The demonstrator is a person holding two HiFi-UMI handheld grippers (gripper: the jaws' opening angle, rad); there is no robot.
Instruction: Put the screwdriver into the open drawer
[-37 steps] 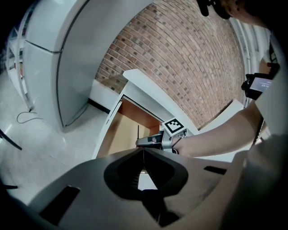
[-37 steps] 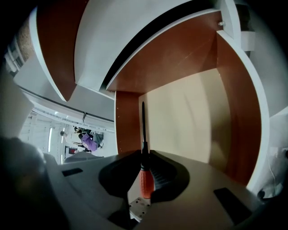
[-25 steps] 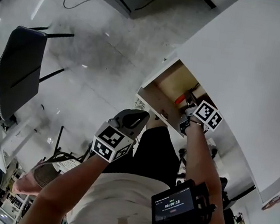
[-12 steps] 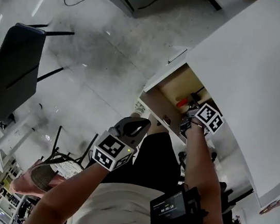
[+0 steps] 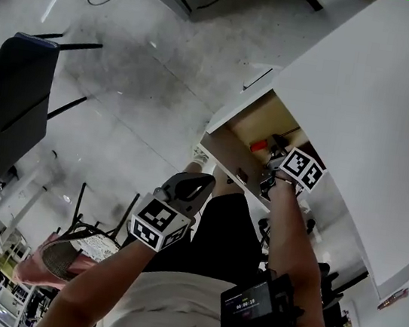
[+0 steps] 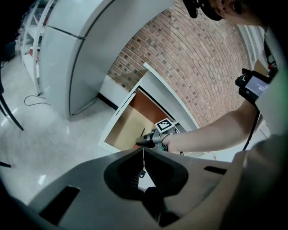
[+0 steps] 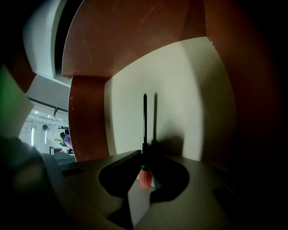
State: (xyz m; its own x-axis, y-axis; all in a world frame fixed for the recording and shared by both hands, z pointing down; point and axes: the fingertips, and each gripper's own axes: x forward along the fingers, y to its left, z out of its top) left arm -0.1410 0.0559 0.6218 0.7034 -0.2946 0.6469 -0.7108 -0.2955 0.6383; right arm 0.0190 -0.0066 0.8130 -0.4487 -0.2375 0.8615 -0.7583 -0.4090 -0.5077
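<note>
The right gripper [image 5: 272,151] is reaching down into the open drawer [image 5: 266,121], which is pulled out from under the white desk top [image 5: 365,107] on the right of the scene. Its jaws are partly closed and clamped on the screwdriver [image 7: 145,177]. The orange handle sits pinched between the two pads, and the jaws have just tightened a little further on it. In the right gripper view, the right gripper [image 7: 146,157] has the dark shaft running straight out ahead of the jaws over the pale drawer bottom [image 7: 180,99], with the shaft's shadow just to its right. I cannot tell whether the tip touches the bottom. Brown side walls [image 7: 87,117] close the drawer in to the left and at the far end.

The left gripper [image 5: 207,178] hangs nearer the person, left of the drawer's near corner and above the grey floor [image 5: 142,73]. In its own view the left gripper [image 6: 144,150] has its jaw tips brought together with only a hairline slit between them and nothing caught there. Beyond those tips the same view shows the right gripper [image 6: 146,141] at the drawer [image 6: 123,130], with a brick wall [image 6: 202,58] rising behind.

A black chair [image 5: 13,107] stands well apart at the far left.
</note>
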